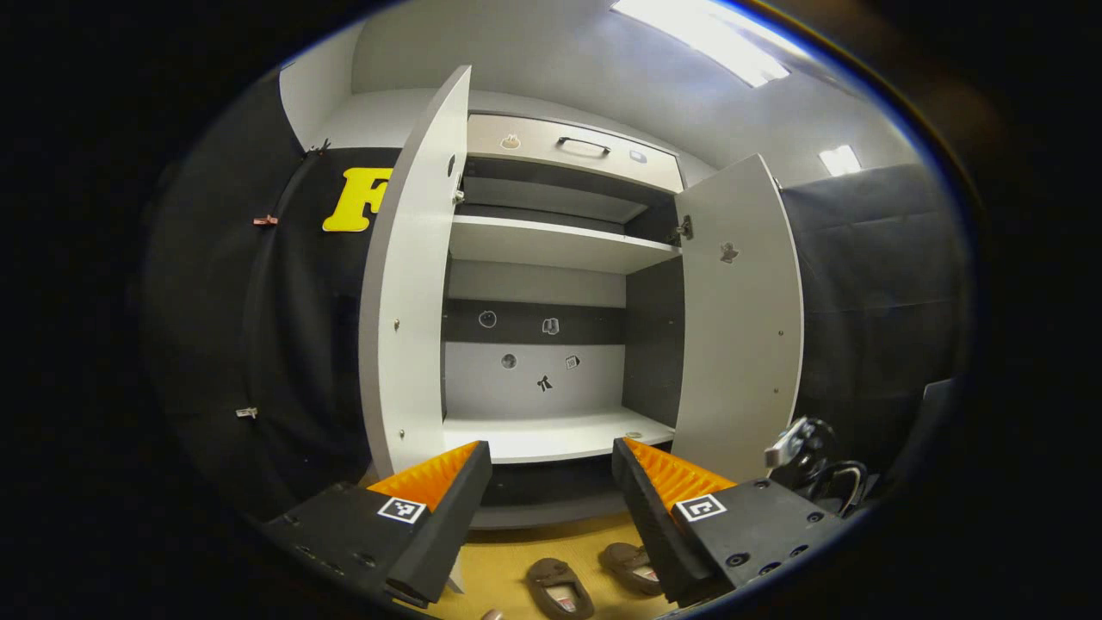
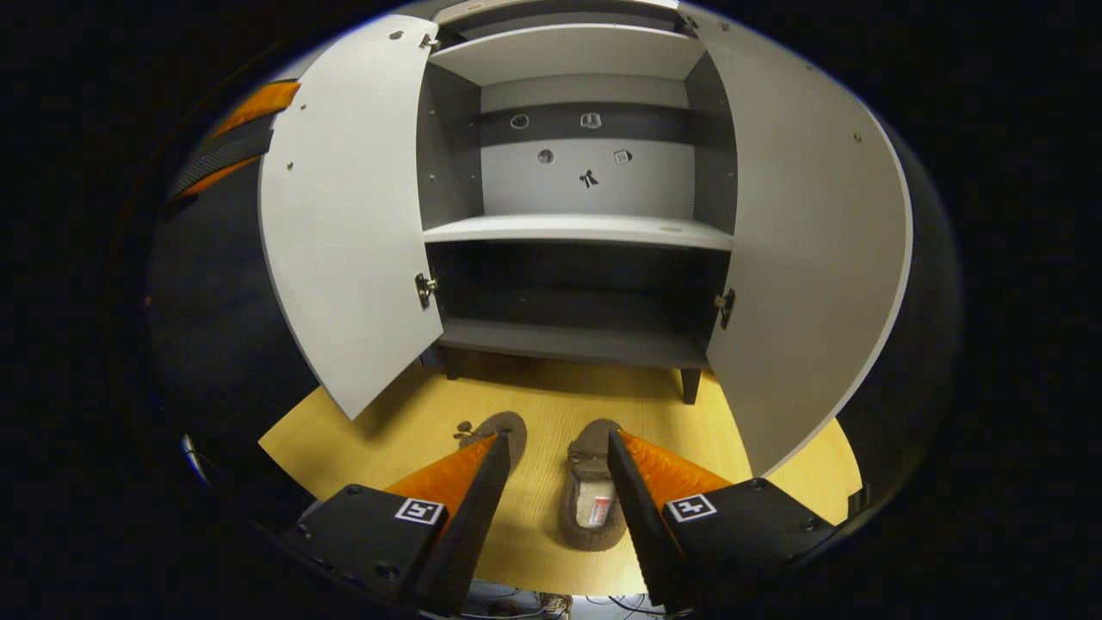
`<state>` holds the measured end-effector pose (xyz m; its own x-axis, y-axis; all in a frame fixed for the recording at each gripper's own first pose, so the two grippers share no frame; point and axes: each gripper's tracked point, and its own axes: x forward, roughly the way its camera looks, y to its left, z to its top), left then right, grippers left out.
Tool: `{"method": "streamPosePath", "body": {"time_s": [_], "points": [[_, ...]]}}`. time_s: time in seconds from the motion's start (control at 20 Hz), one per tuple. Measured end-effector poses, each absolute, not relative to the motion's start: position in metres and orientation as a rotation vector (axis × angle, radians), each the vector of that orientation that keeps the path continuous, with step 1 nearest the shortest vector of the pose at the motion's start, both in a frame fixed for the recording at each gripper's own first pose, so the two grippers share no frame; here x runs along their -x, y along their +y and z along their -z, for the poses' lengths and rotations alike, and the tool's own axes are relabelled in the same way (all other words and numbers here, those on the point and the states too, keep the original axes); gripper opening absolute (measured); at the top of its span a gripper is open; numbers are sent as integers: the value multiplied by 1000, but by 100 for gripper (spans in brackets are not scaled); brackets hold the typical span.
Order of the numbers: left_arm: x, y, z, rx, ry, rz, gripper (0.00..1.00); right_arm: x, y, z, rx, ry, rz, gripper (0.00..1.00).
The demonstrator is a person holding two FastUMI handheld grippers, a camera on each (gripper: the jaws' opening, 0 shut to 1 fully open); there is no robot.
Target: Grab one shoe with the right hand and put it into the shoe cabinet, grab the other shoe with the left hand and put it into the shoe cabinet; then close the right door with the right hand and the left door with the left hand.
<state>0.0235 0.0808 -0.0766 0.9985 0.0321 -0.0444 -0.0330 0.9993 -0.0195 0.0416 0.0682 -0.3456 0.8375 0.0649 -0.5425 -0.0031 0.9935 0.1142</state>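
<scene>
Your right gripper stands wide open and holds nothing, with the right shoe on the wooden floor between its fingers and the left shoe beside its left finger. Your left gripper is also spread wide and empty, facing the shoe cabinet, whose smooth grey doors stand open. I can't read the small stickers on its back wall.

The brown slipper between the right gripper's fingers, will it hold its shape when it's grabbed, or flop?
The slipper looks soft and fuzzy, so its sides would probably squash under the right gripper. It seems low and flat-soled on the wooden floor, so it is unlikely to roll. It is probably light for its size.
</scene>
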Motion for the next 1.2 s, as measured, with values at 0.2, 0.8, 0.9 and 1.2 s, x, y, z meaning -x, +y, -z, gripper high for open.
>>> {"method": "streamPosePath", "body": {"time_s": [0.2, 0.8, 0.9, 1.2], "points": [[-41, 79, 86, 1, 52, -40, 90, -39, 68, 410, -136, 686, -46, 78], [-69, 84, 137, -13, 154, -64, 90, -79, 72, 523, -138, 804, -57, 65], [-71, 88, 140, -17, 161, -73, 90, -88, 71, 531, -128, 803, -53, 64], [-75, 102, 152, -22, 192, -100, 90, -113, 64, 547, -98, 812, -40, 59]]}}
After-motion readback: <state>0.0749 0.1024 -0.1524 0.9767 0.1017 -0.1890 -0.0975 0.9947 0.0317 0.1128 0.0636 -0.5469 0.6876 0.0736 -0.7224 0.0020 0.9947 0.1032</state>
